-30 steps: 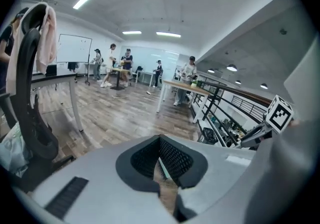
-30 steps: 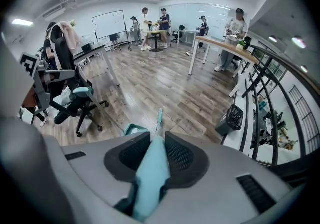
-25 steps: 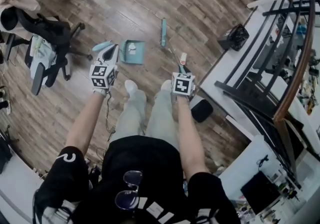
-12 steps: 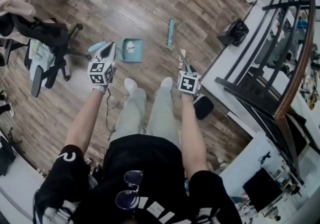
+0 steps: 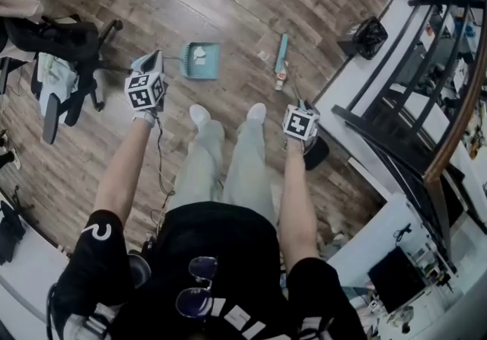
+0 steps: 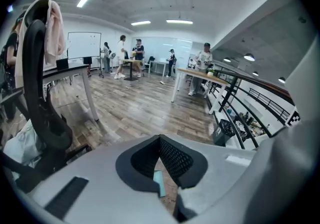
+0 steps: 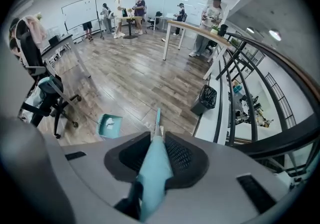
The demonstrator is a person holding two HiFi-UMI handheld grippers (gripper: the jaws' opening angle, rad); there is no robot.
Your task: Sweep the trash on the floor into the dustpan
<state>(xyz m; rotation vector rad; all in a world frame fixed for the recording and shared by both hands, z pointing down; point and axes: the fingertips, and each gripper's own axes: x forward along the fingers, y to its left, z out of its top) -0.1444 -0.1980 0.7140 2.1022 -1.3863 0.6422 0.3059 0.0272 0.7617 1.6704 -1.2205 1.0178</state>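
Note:
A teal dustpan (image 5: 199,59) lies on the wood floor ahead of my feet, with white crumpled trash (image 5: 199,52) inside it. My left gripper (image 5: 153,65) is just left of it, shut on the thin teal dustpan handle (image 6: 158,184). My right gripper (image 5: 297,109) is shut on the teal broom handle (image 7: 152,168). The broom head (image 5: 282,51) rests on the floor to the right of the dustpan, and a small pale scrap (image 5: 263,55) lies between them. The right gripper view shows the dustpan (image 7: 108,125) left of the broom head (image 7: 157,117).
A black office chair (image 5: 65,46) draped with clothes stands at the left. To the right are a black bin (image 5: 368,36), a white ledge (image 5: 358,80) and a dark railing (image 5: 426,87). A black object (image 5: 313,154) lies by my right foot. People stand far across the room.
The broom head has swung right, away from the dustpan. My right gripper has moved right with it, and my left gripper has shifted left and farther out.

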